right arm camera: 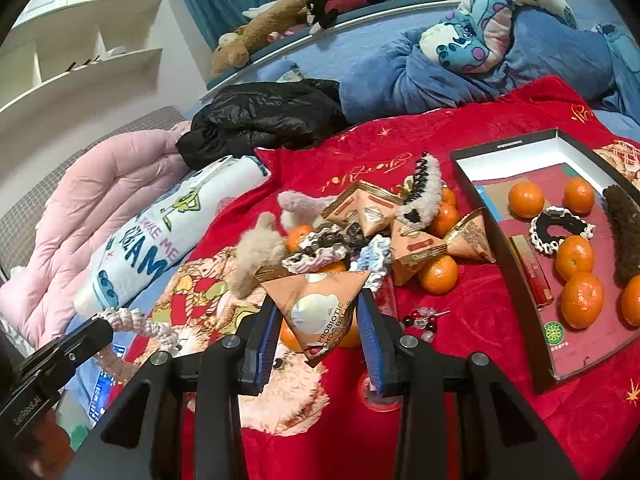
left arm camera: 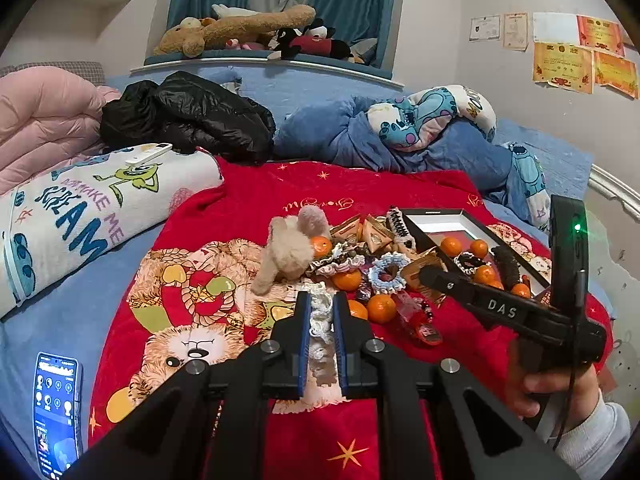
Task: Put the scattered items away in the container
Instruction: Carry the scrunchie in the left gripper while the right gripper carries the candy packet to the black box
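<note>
Both tools are loaded above the red blanket (right arm camera: 460,320) spread on the bed. The left tool (left arm camera: 321,322) is clamped tight on a white crocheted scrunchie (left arm camera: 320,316), which hangs limp between its blue pads and trails out on both sides. The right tool (right arm camera: 320,320) grips a triangular snack pouch (right arm camera: 320,300) by its lower half, jaws part-way apart, with the printed face bulging between them.

The container, a shallow black-rimmed box (right arm camera: 516,280), lies at the right of the blanket, already holding tangerines (right arm camera: 580,300), a black scrunchie (right arm camera: 558,228), a dark fuzzy hair clip (right arm camera: 626,236) and a slim red tube (right arm camera: 534,276). The rest of the clutter, more pouches, tangerines, scrunchies, a claw clip (right arm camera: 420,192) and a small plush toy (left arm camera: 288,248), sits heaped just left of the box.

Likely troubles from here:
- The pouch is slick and puffed with air; held only by two narrow pads, it could twist or squirt out short of the rim.
- The scrunchie's loose tail could snag on the heap or on the box wall, and its yarn may cling to the pads at release.
- Both tools head for one box; in the left wrist view the right tool already crosses close in front, so they could knock together.
- Dropped items could nudge the round tangerines, and the soft bedding lets the box tip or slide.
</note>
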Available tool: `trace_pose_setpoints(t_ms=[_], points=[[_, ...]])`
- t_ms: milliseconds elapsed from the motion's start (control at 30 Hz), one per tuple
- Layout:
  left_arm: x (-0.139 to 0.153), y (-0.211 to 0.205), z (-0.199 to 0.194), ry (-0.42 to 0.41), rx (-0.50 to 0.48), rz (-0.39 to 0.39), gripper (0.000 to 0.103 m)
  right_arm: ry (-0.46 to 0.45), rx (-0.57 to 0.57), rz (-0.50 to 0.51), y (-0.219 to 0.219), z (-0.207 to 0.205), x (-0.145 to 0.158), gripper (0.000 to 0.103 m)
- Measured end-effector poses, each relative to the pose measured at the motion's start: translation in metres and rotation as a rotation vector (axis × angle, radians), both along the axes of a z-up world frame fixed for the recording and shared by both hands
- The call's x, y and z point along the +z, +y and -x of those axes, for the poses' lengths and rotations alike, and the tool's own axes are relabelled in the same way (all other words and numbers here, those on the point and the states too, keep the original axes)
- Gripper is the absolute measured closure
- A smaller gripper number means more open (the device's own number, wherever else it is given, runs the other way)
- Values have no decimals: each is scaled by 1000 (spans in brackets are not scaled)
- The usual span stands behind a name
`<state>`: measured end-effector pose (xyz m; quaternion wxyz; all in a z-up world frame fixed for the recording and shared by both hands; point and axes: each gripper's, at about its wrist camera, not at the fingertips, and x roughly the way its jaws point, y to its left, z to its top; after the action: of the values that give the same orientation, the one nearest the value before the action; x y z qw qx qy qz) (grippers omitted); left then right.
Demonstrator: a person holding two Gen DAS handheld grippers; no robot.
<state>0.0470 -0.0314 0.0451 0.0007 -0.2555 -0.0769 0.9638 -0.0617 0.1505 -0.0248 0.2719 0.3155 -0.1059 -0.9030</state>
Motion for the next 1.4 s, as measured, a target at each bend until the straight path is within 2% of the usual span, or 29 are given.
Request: trace_pose_setpoints(t_ms=[233,433,733,1000,1133,1400], points=[[6,15,-1,6,-15,0,92,1,-9,-5,8,-6,3,67],[8,41,4,4,-52,12,92,2,-48,-9,34,-9,9,67],[15,101,11,15,-159,12,92,28,-162,-39,95,-23,22,67],[17,157,22,16,-253,-27,92,57,-277,-30,153,-39,39,67],[11,189,27,23,-302,-11,92,56,-312,-29,172,-44,41,67],[3,225,39,13,-356,-53,92,40,-336,-35,197,-50,39,67]])
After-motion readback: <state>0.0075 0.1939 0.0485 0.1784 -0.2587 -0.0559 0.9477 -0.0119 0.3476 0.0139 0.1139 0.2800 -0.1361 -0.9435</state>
